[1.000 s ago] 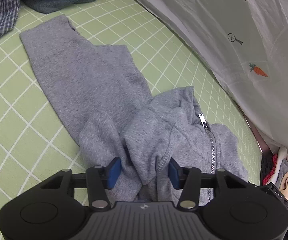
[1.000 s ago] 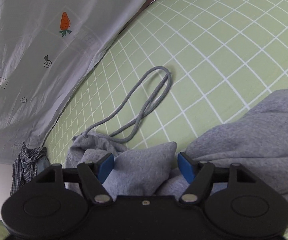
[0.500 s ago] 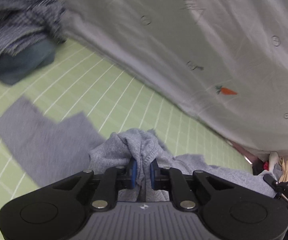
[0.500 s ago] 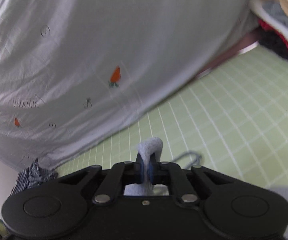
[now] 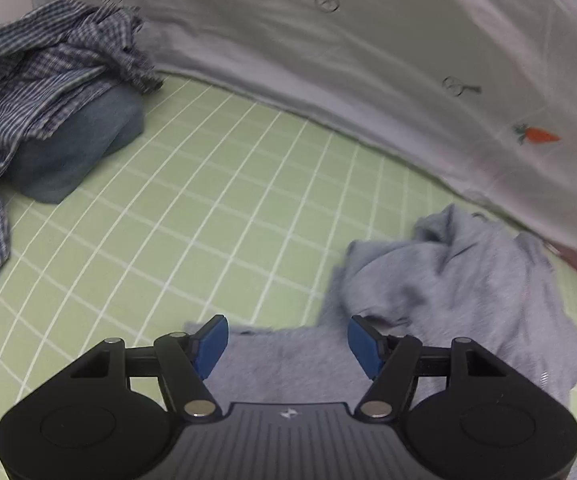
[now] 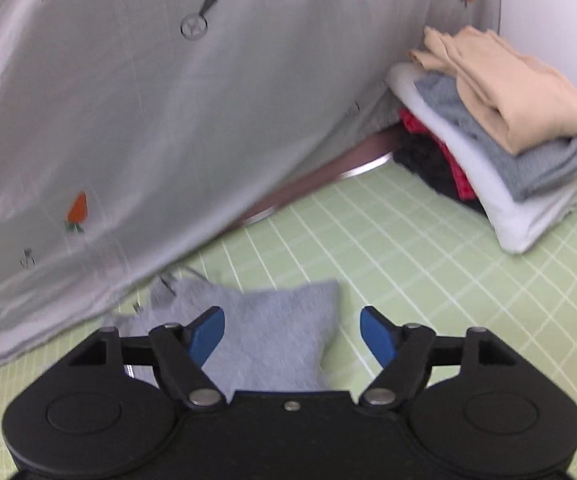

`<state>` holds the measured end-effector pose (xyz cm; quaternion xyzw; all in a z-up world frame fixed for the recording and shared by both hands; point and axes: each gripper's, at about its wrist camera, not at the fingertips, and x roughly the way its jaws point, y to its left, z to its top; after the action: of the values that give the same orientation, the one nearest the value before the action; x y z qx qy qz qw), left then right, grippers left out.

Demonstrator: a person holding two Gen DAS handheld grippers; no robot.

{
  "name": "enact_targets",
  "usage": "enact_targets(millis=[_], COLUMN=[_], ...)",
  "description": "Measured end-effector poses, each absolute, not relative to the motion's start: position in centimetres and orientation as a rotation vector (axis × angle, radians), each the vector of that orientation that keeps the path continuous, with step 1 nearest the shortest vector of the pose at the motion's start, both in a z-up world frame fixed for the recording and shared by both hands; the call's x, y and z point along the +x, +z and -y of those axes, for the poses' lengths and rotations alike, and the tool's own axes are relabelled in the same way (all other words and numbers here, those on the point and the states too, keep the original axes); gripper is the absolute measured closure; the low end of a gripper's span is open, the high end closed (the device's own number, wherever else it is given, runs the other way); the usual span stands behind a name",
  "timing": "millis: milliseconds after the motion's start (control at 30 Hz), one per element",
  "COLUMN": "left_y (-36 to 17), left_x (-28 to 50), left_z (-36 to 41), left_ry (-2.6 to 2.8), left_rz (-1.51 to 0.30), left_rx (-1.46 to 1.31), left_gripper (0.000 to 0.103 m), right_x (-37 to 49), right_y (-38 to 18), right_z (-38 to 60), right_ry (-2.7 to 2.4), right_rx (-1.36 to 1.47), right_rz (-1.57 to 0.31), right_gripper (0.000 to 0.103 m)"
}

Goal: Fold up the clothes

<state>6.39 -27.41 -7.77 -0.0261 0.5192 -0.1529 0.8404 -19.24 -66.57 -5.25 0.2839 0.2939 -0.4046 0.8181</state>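
- The left gripper (image 5: 287, 339), black with blue padded fingertips (image 5: 208, 343), is holding its jaws spread wide with nothing pinched between them.
- A flat part of the soft grey zip-up hooded sweatshirt (image 5: 460, 280) is lying on the surface below and between those fingertips, not touching either pad as far as the blur allows; the bunched bulk of it is sitting just ahead and to the right.
- The right gripper (image 6: 292, 331), of the same black build with blue fingertips (image 6: 207, 333), is likewise standing wide apart and gripping nothing.
- A pointed grey flap of the sweatshirt (image 6: 276, 328) is lying beneath the gap, nearer the left fingertip, with its zip edge running off toward the sheet.
- The garment is resting on the light green mat with a white grid (image 5: 216, 216), close to the hanging pale grey sheet (image 5: 368, 60).
- That sheet is carrying small printed orange carrots (image 5: 536, 135), circled-cross marks and some lettering near its top edge, too blurred to read.
- A small white logo mark (image 5: 287, 413) is showing on the left gripper's body; no words are legible there.
- To the far left, a crumpled blue-and-white checked shirt (image 5: 28, 80) is draping over a folded dark blue denim piece (image 5: 76, 148).
- In the right wrist view, a stack of folded clothes (image 6: 500, 132), beige on top, then grey, white, red and black, is sitting in the far corner.
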Motion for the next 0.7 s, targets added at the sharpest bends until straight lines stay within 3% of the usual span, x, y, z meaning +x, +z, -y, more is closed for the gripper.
enact_targets(millis=[267, 433, 700], left_y=[-10.3, -11.6, -12.6], left_x=[5.9, 5.4, 5.2], left_z=[28.9, 29.8, 28.1], left_ry=[-0.378, -0.359, -0.260], left_rz=[-1.155, -1.188, -1.209], left_rx=[0.004, 0.069, 0.083], left_gripper=[0.036, 0.036, 0.027], right_x=[-20.7, -19.9, -18.3], right_y=[-10.8, -10.6, -10.8], right_z=[63.2, 62.3, 61.8], right_ry=[-0.868, -0.831, -0.811], right_rx=[0.687, 0.711, 0.694], right_rz=[-0.807, -0.785, -0.814], right_gripper=[0.025, 0.020, 0.018])
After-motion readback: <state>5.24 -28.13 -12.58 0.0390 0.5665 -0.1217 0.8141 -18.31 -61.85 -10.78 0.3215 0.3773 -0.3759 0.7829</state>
